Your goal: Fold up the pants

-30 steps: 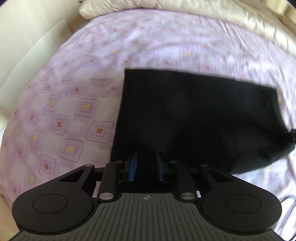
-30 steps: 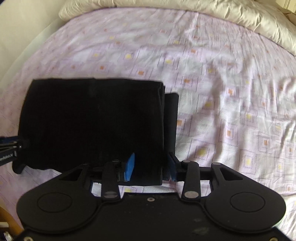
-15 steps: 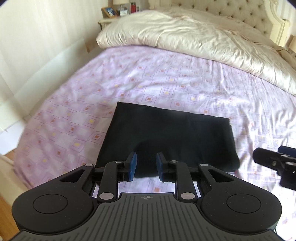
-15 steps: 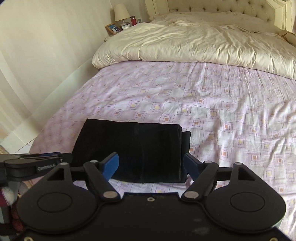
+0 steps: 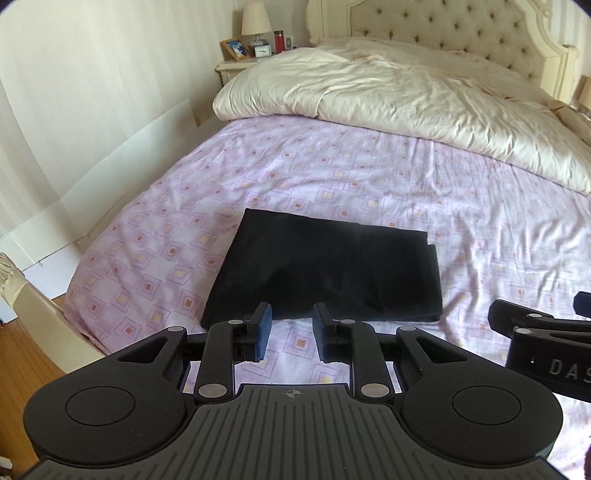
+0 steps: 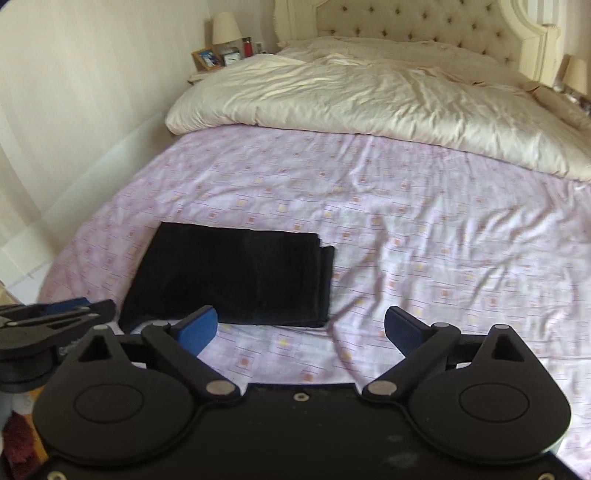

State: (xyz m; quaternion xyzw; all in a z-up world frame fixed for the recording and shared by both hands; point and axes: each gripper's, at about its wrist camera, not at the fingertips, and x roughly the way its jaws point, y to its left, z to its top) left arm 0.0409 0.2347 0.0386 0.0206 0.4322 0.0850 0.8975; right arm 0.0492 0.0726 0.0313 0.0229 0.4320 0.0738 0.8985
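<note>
Tufted headboard (image 5: pixel 443 33); bedside lamp (image 5: pixel 256 19)

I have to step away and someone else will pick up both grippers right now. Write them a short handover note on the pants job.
Left gripper: jaws narrowly apart, nothing between them, lifted clear of the bed.
Right gripper: jaws have just been opening, now wide, nothing between them, also clear.
Pants: black, folded into a flat rectangle on the lilac patterned sheet, near the foot of the bed, short of the cream duvet. One underlayer sticks out a little at the right edge.
Done: folding looks complete, both grippers released.
Left: at most, tidy that edge.
</note>
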